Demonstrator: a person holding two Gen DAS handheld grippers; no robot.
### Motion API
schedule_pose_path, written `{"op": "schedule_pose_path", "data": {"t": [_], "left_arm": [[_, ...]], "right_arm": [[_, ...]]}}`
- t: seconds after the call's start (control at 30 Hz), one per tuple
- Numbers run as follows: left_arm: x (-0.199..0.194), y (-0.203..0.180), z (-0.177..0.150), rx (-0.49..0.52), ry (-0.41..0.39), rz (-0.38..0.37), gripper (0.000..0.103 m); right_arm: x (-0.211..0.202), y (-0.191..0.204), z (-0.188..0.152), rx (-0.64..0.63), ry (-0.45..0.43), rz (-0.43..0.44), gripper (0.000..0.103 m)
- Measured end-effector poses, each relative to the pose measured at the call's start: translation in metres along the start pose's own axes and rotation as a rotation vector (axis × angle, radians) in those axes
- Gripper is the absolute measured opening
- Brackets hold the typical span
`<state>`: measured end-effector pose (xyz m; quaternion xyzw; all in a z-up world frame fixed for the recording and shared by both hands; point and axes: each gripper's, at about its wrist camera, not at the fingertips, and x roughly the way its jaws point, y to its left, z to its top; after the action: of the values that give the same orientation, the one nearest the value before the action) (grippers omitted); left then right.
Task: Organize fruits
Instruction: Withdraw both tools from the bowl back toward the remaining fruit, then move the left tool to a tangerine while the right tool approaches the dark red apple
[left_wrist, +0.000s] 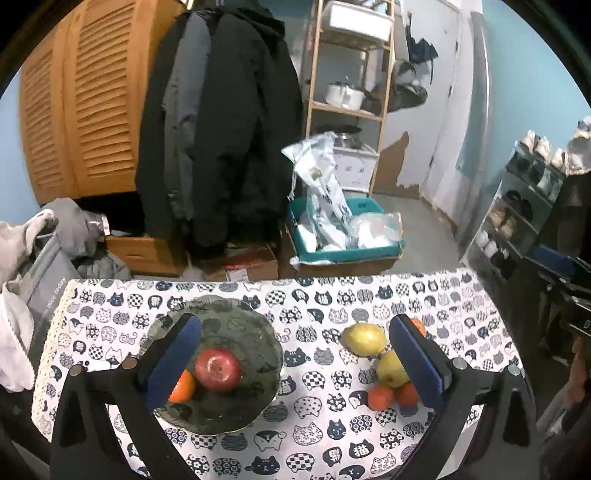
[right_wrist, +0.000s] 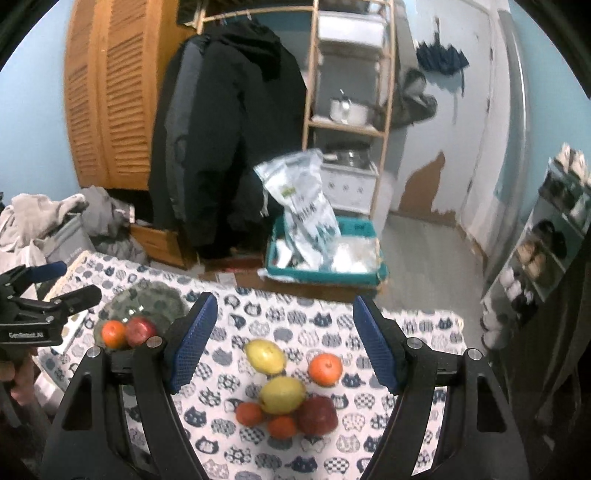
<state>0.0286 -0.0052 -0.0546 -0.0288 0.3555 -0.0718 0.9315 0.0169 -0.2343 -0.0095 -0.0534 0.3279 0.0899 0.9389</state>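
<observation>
Both grippers hover over the fruit, jaws apart and empty.

The left gripper (left_wrist: 295, 354) sits above the glass plate (left_wrist: 258, 332) holding a red apple (left_wrist: 217, 368); the right gripper (right_wrist: 284, 343) frames the loose fruit pile (right_wrist: 282, 397) on the counter (right_wrist: 406, 332).

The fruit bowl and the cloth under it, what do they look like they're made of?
Bowl: probably clear textured glass, since the cat print shows through it with a grey tint. Tablecloth: looks like matte printed fabric; a lace-like trim edges its left side.
</observation>
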Motion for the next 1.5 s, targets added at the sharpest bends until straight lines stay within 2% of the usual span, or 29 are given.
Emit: {"op": "schedule_pose_path", "data": {"t": [0.4, 0.97, 1.5], "left_arm": [[0.048, -0.036, -0.019, 0.061, 0.107, 0.006, 0.102], [0.141, -0.069, -0.071, 0.099, 0.339, 0.003, 0.102], [0.195, -0.081, -0.109, 0.101, 0.474, 0.011, 0.102]], "right_arm": [[0.038, -0.041, -0.037, 0.073, 0.159, -0.026, 0.075], [0.129, -0.070, -0.119, 0.147, 0.500, -0.007, 0.075], [0.184, -0.070, -0.165, 0.156, 0.640, 0.018, 0.075]]}}
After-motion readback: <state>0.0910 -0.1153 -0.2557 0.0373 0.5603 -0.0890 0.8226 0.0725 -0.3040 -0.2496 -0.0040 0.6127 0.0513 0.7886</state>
